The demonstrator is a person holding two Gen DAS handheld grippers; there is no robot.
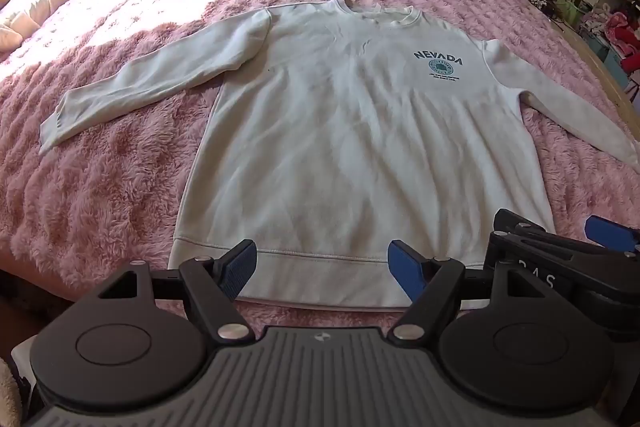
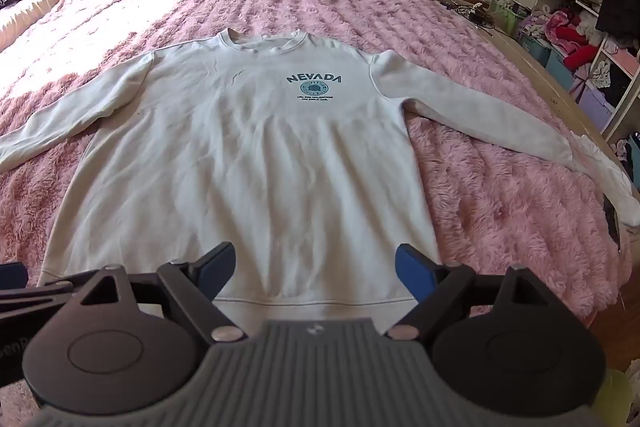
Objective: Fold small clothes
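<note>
While the white sweatshirt (image 1: 340, 131) lies flat, face up on the pink bed (image 1: 120, 187), both the left tool (image 1: 322, 269) and right tool (image 2: 316, 267) hover spread, empty, seemingly just above its hem; pinch both hem corners evenly before folding.

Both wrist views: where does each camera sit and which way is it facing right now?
Left wrist view: above the hem, facing the collar; open left claw, right claw at its right edge.
Right wrist view: same heading, further right; open right claw, shelves beyond.
Shared: white sweatshirt flat, sleeves spread, on the pink blanket.
</note>
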